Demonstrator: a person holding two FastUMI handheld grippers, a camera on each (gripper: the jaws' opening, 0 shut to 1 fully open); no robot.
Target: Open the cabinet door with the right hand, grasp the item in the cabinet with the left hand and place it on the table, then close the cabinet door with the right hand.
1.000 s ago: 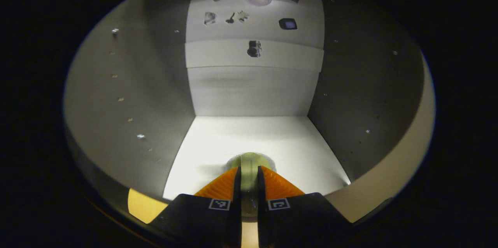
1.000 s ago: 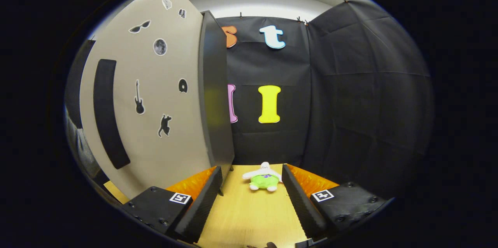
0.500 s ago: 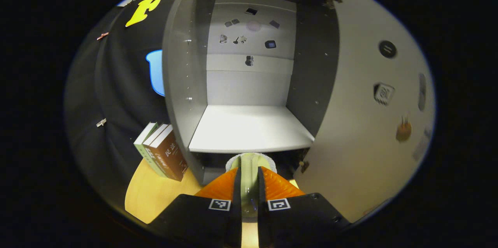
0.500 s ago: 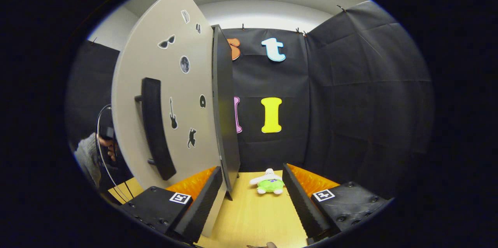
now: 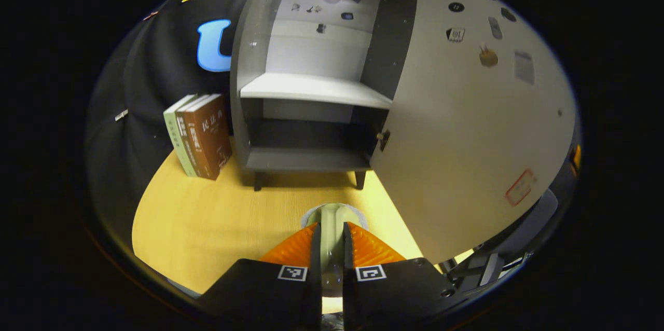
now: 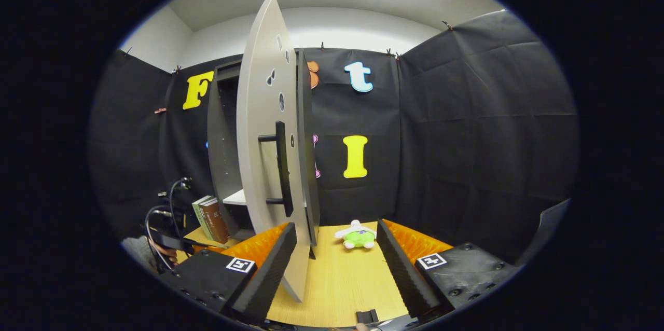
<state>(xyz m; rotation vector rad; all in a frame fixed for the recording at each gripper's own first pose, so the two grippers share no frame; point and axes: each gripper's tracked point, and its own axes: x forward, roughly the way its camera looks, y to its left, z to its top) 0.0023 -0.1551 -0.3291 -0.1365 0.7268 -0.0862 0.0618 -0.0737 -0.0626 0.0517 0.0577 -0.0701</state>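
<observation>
Left gripper view has the left gripper [image 5: 332, 240] clamped on the pale round item [image 5: 332, 217], hanging above the table [image 5: 207, 217]; tilt it and it could roll. Right gripper [image 6: 336, 256] gapes empty beside the open door [image 6: 264, 165], which could get knocked.

Left gripper [image 5: 332, 240] poised over the yellow wooden table [image 5: 207, 217], out in front of the grey open cabinet [image 5: 306, 108], fingers nearly together and pressing both sides of a pale green rounded item [image 5: 332, 217]. Right gripper [image 6: 336, 261] held level before the cabinet, fingers spread wide, gripping nothing.
</observation>
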